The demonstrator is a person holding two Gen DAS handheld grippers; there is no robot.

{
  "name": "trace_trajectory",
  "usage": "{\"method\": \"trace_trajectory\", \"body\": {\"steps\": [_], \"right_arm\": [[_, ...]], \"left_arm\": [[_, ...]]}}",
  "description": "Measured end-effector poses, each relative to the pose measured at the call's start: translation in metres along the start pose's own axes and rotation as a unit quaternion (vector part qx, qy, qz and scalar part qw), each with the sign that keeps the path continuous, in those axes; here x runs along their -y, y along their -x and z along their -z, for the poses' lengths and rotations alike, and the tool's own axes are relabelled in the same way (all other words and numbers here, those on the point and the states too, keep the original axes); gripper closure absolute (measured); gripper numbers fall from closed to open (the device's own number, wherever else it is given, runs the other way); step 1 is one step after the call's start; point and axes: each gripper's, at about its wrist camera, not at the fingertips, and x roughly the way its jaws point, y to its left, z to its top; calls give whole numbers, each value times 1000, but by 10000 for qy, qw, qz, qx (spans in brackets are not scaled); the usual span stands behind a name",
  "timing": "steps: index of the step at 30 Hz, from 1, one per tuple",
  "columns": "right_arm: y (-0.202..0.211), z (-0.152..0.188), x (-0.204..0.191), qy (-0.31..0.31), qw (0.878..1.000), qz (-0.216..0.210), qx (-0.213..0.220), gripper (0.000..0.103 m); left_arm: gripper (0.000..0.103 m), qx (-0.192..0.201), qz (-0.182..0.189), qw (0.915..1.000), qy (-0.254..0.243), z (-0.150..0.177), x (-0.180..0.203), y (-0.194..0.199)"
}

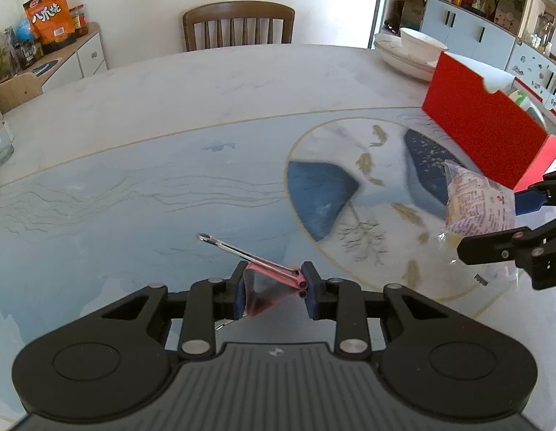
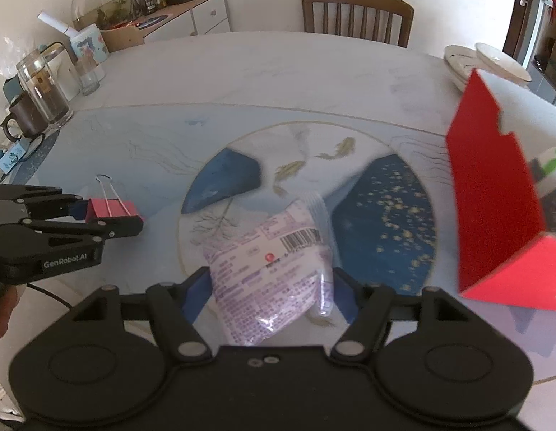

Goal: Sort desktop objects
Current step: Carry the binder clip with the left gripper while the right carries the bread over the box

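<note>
Table (image 1: 213,82) with red box (image 1: 482,133), bowls (image 1: 407,50)

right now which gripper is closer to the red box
Right. The right gripper, holding the snack packet, sits just beside the red box. The left gripper is farther across the table, shut on the red binder clip.

A: Where is there room to pass?
B: The middle of the table (image 1: 213,82) lies bare, right back to the chair (image 1: 238,23) at the far edge.
A: And in the way?
B: The red box (image 2: 493,194) stands upright at the right edge, with stacked bowls (image 2: 490,63) behind it in the far right corner. Jars and a glass (image 2: 86,75) crowd the left edge. The left hand-held gripper (image 2: 109,215) and the right hand-held gripper (image 2: 267,287) are well apart, with open table between
</note>
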Motion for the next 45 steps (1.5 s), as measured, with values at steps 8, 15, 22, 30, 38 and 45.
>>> {"method": "trace_trajectory", "body": {"steps": [8, 15, 22, 30, 38, 45], "right_arm": [[38, 6, 31, -92, 9998, -86, 142, 33], [72, 11, 70, -329, 9989, -237, 215, 33], [104, 13, 110, -347, 9983, -153, 447, 33], [129, 16, 167, -494, 9962, 46, 721, 33], [137, 14, 222, -572, 9936, 450, 863, 33], [130, 7, 257, -619, 9921, 662, 870, 33]], "left_arm": [[74, 85, 113, 9999, 90, -4, 30, 17], [74, 233, 318, 9992, 11, -19, 73, 36], [74, 502, 611, 9968, -120, -48, 129, 49], [74, 694, 892, 9924, -480, -81, 195, 48], [74, 822, 1109, 9864, -892, -113, 253, 36], [74, 945, 1223, 9802, -1239, -147, 296, 22]]}}
